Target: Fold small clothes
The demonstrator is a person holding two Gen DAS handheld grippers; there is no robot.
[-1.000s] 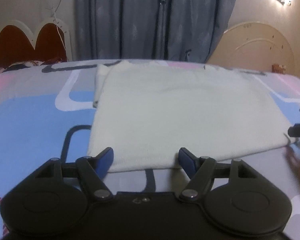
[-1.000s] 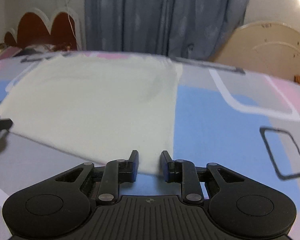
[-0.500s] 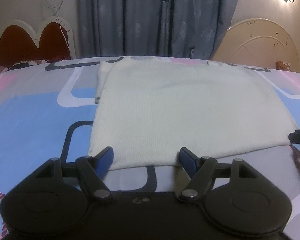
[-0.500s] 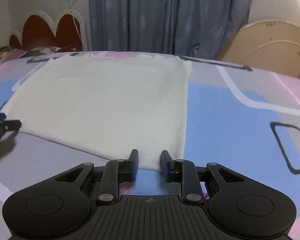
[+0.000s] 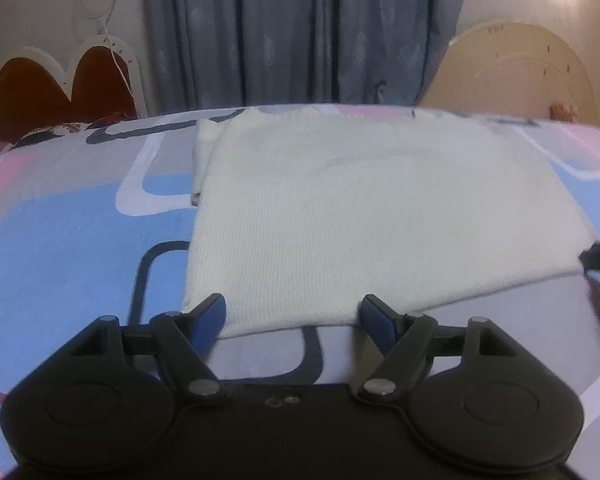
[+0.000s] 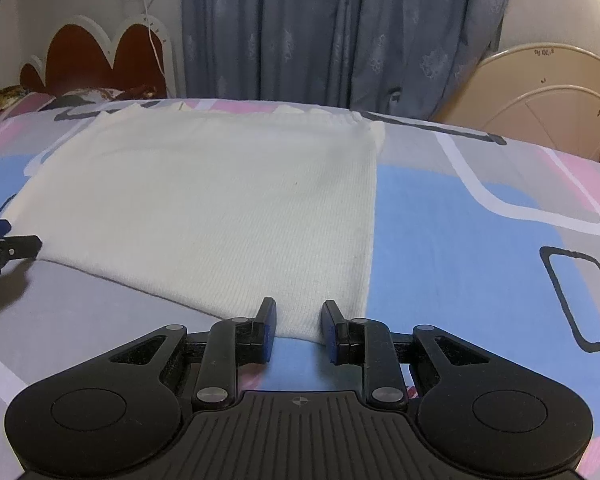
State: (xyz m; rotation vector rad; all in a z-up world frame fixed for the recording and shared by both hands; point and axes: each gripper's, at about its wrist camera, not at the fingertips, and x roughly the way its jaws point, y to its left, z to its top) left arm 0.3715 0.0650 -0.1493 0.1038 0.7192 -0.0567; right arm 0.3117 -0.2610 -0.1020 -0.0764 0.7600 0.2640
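A cream knitted garment (image 5: 364, 216) lies flat on the patterned bedspread (image 5: 72, 240), folded into a rough rectangle; it also shows in the right wrist view (image 6: 204, 208). My left gripper (image 5: 292, 314) is open wide, its fingertips at the garment's near left corner edge. My right gripper (image 6: 298, 316) is open with a narrower gap, its fingertips at the garment's near right corner. Neither holds the cloth. Each gripper's tip shows at the edge of the other's view.
The bedspread (image 6: 480, 264) has blue, grey and pink shapes. A red and white headboard (image 5: 56, 84) stands at the far left, blue curtains (image 5: 300, 32) behind, a cream rounded board (image 6: 548, 96) at the far right.
Both grippers have shifted slightly along the garment's near edge. The jaw openings are unchanged and the garment has not moved.
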